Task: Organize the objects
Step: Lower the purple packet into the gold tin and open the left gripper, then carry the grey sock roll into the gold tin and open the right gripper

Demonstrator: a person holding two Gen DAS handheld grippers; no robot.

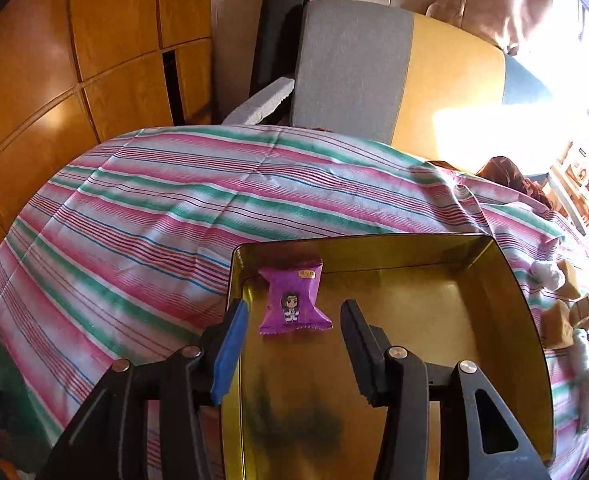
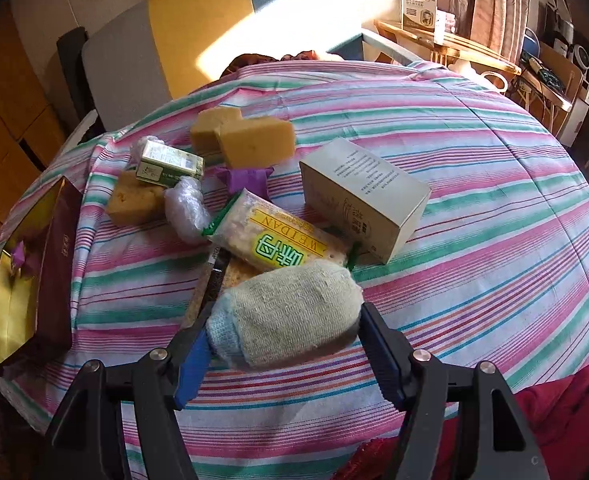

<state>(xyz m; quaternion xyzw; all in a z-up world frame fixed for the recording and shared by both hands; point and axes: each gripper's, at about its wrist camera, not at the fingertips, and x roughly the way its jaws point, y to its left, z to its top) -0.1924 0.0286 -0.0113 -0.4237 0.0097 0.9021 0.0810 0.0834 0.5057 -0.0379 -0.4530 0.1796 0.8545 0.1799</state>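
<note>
A gold tin box (image 1: 506, 280) lies open on the striped cloth. A purple snack packet (image 1: 294, 300) lies flat in its far left corner. My left gripper (image 1: 294, 320) is open just above the box, with the packet between and just beyond its fingertips. My right gripper (image 2: 282, 328) is shut on a rolled grey-green cloth (image 2: 290, 312) and holds it above the table. The box also shows at the left edge of the right wrist view (image 2: 14, 280).
Ahead of the right gripper lies a pile: a Weidan cracker pack (image 2: 270, 236), a beige carton (image 2: 362, 196), yellow sponges (image 2: 250, 136), a small green box (image 2: 170, 164), a plastic-wrapped lump (image 2: 186, 208) and another purple packet (image 2: 246, 178). A grey and yellow panel (image 1: 354, 68) stands behind.
</note>
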